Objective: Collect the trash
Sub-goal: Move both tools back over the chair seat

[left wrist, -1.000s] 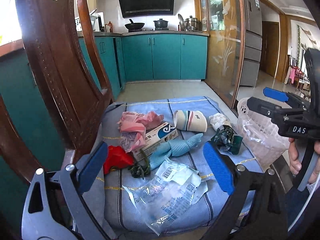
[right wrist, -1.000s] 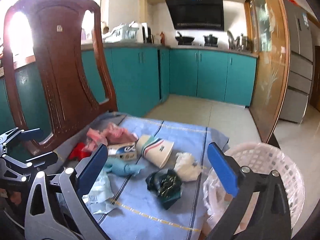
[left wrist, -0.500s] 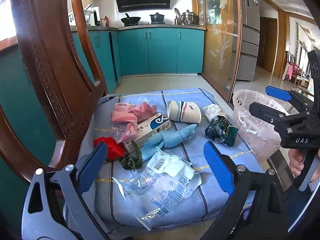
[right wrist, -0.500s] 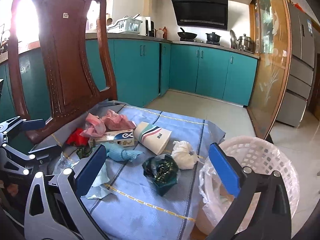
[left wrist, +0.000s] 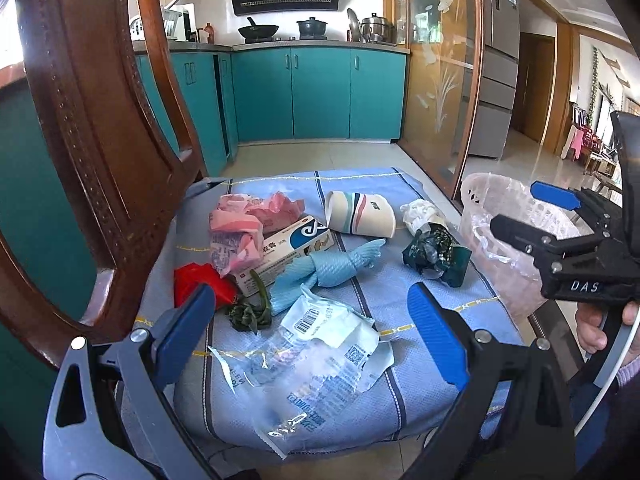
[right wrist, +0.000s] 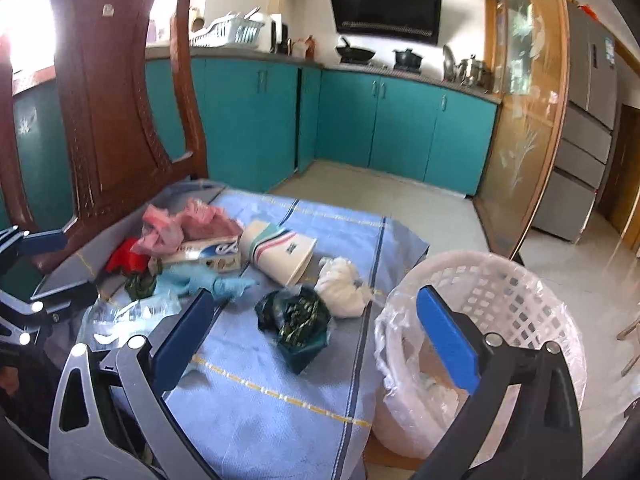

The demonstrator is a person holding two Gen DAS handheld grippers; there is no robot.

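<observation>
Both tongs, left [left wrist: 308, 336] & right [right wrist: 312, 336], gape apart, nothing held. Suggest left nips clear wrapper [left wrist: 316, 356] by chair cushion's [left wrist: 420, 300] near edge; pinch flat, it's slippery.

My finger pads [left wrist: 188, 336] were blue. Cushion cloth [left wrist: 400, 292] pale blue, dark stripes, yellow stitching. Paper cup [left wrist: 360, 218] cream, teal-pink bands. Wrapper [left wrist: 434, 250] dark green. Basket [right wrist: 512, 304] white lattice.

Daylight enters from the upper left of both frames, blown out to white glare behind the chair back [right wrist: 100, 92] in the right wrist view. Interior brightness is even; shadows are soft. Fisheye distortion bends vertical lines at the edges; corners are vignetted black. The right wrist view shows slight blur.
</observation>
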